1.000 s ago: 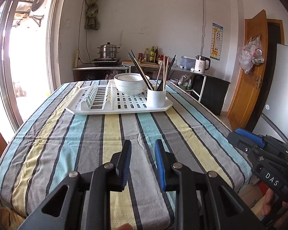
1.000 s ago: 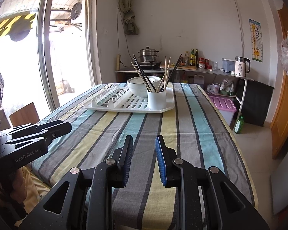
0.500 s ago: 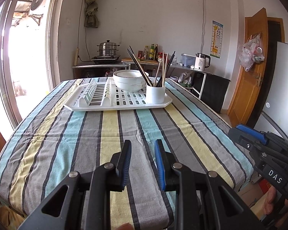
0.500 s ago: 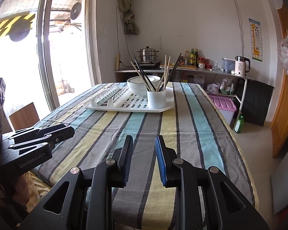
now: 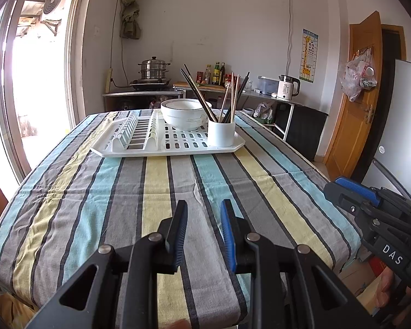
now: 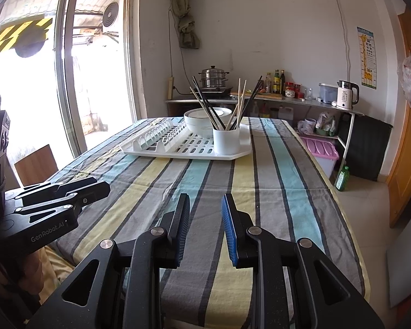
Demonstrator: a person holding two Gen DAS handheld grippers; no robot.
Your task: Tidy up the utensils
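Striped tablecloth lay bare up front, both the left gripper and right gripper apart and empty, pre-reach; next move probably needed closing distance to the chopsticks in the white cup.

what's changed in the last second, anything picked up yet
Nothing picked up. The left tongs have levelled and edged toward the drying rack; the right tongs barely moved. Both stay open and empty over the striped tablecloth. The chopsticks remain in the white cup beside the bowl.
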